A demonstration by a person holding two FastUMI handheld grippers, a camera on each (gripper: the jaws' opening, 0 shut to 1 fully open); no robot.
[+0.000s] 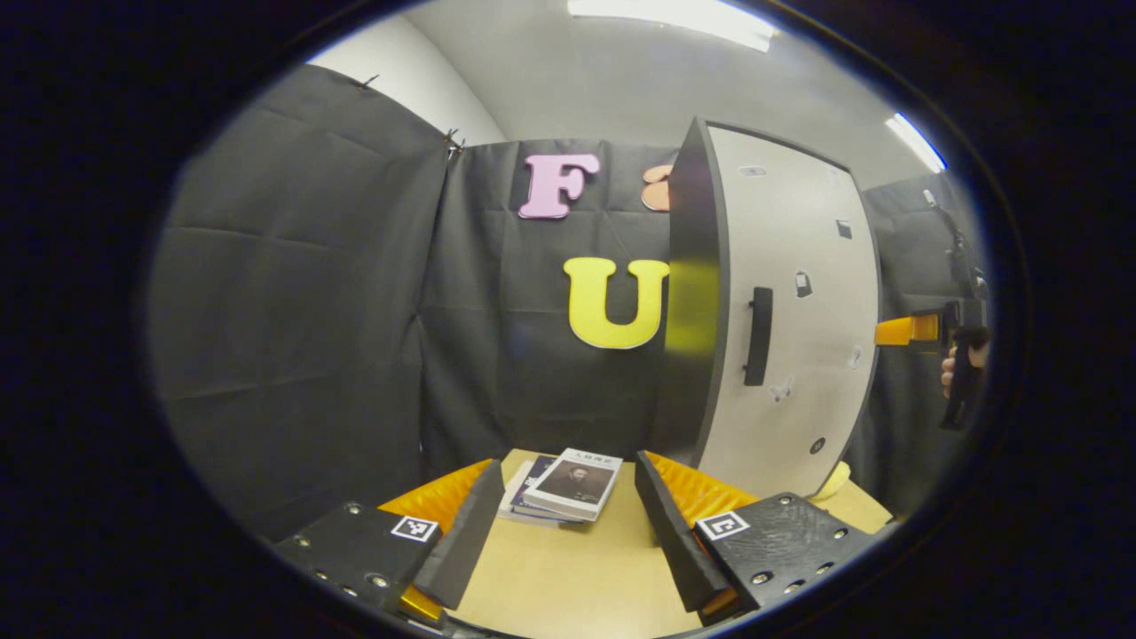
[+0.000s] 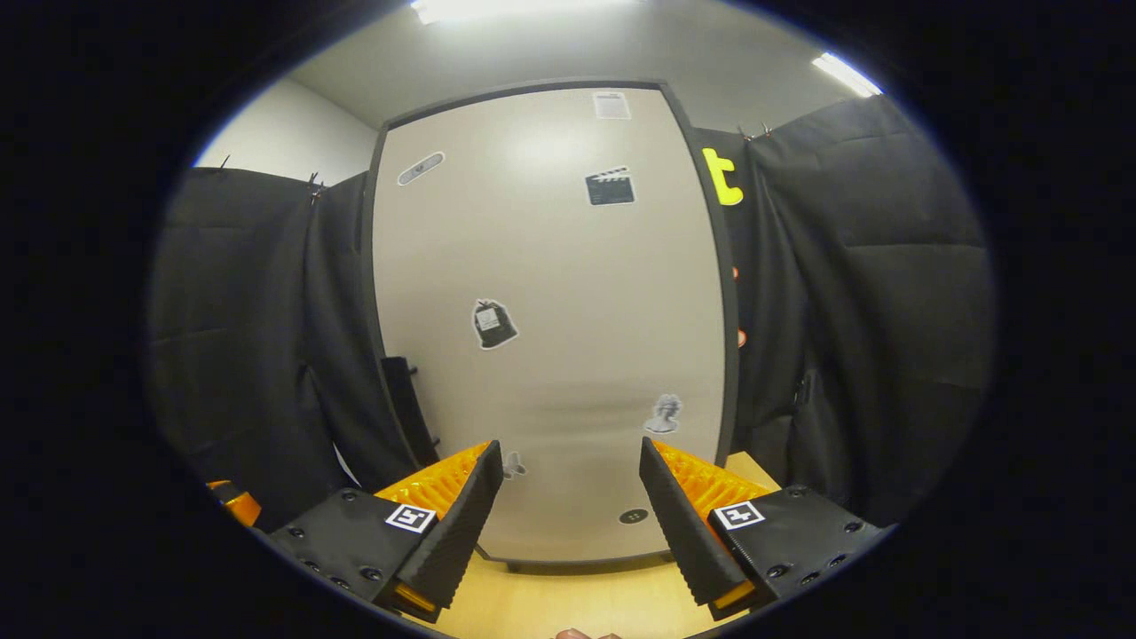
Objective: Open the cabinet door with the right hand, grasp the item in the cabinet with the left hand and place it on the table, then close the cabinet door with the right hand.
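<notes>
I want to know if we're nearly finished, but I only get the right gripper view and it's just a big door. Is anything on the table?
Observer: Yes. The left gripper view shows a small stack of books lying on the table.
Operator: Is the other gripper squeezing them?
Observer: No, the left gripper is open, with the books near its fingertips.
Operator: Can you see my gripper?
Observer: Yes, the right gripper is past the door's far edge, held by a hand.
</notes>
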